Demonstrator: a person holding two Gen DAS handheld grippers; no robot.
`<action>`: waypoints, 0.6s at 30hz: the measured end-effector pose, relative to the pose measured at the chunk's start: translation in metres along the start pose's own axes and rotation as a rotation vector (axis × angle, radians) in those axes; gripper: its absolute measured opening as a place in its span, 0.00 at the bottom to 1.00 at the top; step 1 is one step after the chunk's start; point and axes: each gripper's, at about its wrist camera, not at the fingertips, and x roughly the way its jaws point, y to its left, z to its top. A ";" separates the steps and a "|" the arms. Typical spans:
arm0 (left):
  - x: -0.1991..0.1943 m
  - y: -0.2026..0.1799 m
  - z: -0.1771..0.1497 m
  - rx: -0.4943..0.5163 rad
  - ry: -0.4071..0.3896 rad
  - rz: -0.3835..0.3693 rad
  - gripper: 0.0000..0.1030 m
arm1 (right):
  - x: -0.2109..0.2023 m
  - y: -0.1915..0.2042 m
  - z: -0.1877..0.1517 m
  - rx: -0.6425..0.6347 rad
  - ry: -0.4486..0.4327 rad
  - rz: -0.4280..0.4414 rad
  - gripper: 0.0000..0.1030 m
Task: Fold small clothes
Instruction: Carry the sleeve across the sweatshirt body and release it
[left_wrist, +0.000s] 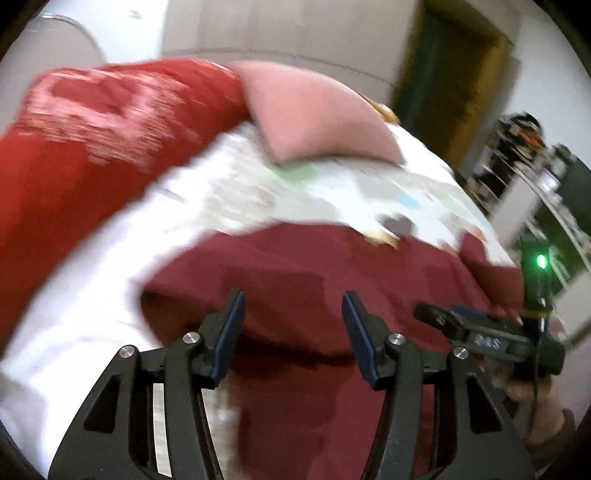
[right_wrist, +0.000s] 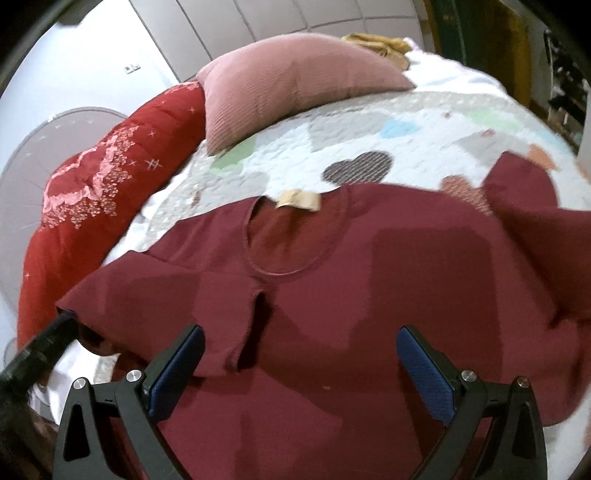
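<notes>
Below open right hand-held gripper (right_wrist: 301, 373): maroon shirt (right_wrist: 332, 288).

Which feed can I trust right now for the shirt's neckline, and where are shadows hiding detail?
Left wrist view: heavy motion blur smears the red quilt and pink pillow; only the left claw is sharp. Right wrist view: mostly sharp, the maroon shirt neckline and tan label are readable, though claw shadows darken the chest and the raised sleeve at right is blurred.
</notes>
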 end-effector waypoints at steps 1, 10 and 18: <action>-0.004 0.014 0.003 -0.019 -0.029 0.046 0.53 | 0.006 0.005 0.001 -0.003 0.013 0.002 0.99; 0.008 0.068 -0.005 -0.131 0.006 0.116 0.53 | 0.044 0.045 0.008 -0.201 0.003 -0.092 0.09; -0.005 0.057 -0.001 -0.120 -0.055 0.104 0.53 | -0.060 0.035 0.041 -0.269 -0.265 -0.115 0.04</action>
